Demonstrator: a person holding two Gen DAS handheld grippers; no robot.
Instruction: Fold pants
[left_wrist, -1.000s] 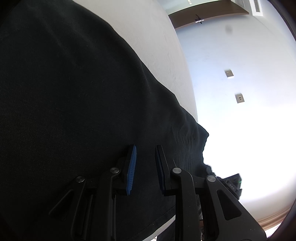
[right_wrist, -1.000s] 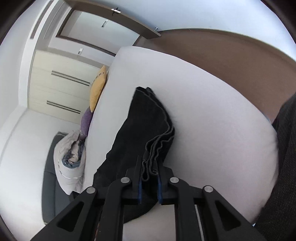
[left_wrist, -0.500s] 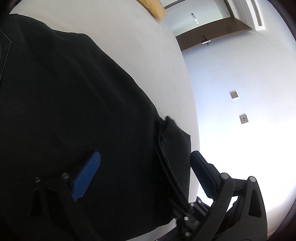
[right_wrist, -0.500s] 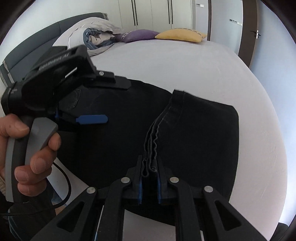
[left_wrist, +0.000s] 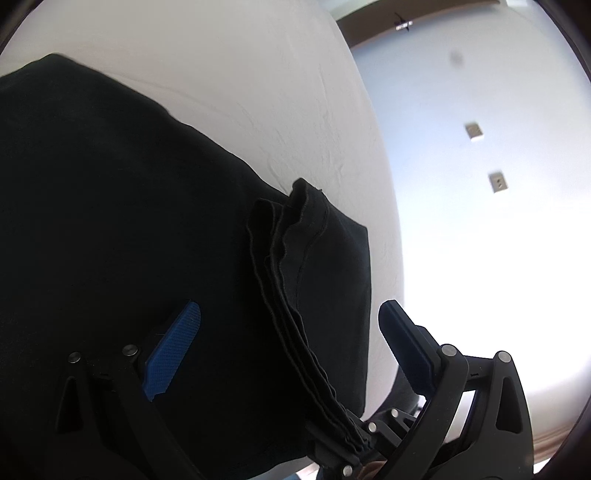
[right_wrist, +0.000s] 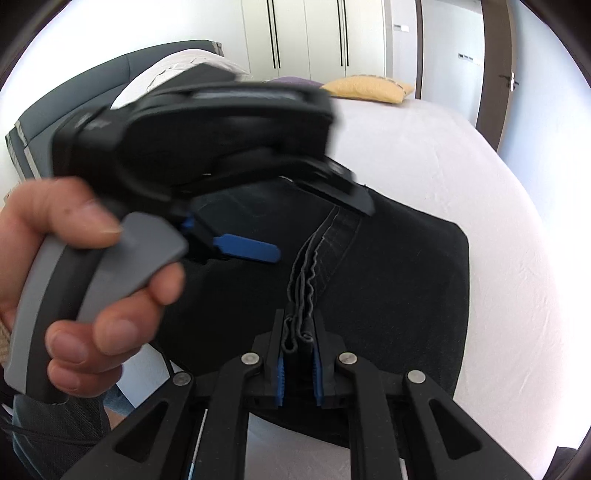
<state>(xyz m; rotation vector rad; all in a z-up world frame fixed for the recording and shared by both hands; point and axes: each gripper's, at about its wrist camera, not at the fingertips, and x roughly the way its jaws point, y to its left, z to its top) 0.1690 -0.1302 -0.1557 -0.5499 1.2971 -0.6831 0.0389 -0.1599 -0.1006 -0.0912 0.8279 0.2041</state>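
Note:
The black pants (right_wrist: 399, 266) lie folded on the white bed (right_wrist: 461, 155), near its front edge. My right gripper (right_wrist: 299, 354) is shut on a raised bunch of stacked hem layers (right_wrist: 304, 295) of the pants. In the left wrist view the pants (left_wrist: 110, 221) fill the left half, and the pinched hem ridge (left_wrist: 288, 266) runs between my fingers. My left gripper (left_wrist: 288, 332) is open wide just above the pants, one blue pad (left_wrist: 173, 347) on each side of the ridge. It also shows in the right wrist view (right_wrist: 243, 251), held in a hand.
A yellow pillow (right_wrist: 369, 88) and a purple pillow (right_wrist: 295, 80) lie at the head of the bed by a grey headboard (right_wrist: 74, 96). White wardrobes (right_wrist: 325, 33) stand behind. A white wall with two sockets (left_wrist: 496, 182) is to the right of the bed.
My left gripper has opened wide and let go of the pants. My right gripper has swung the pinched hem over and down onto the folded pants. The left gripper has moved closer to the right one.

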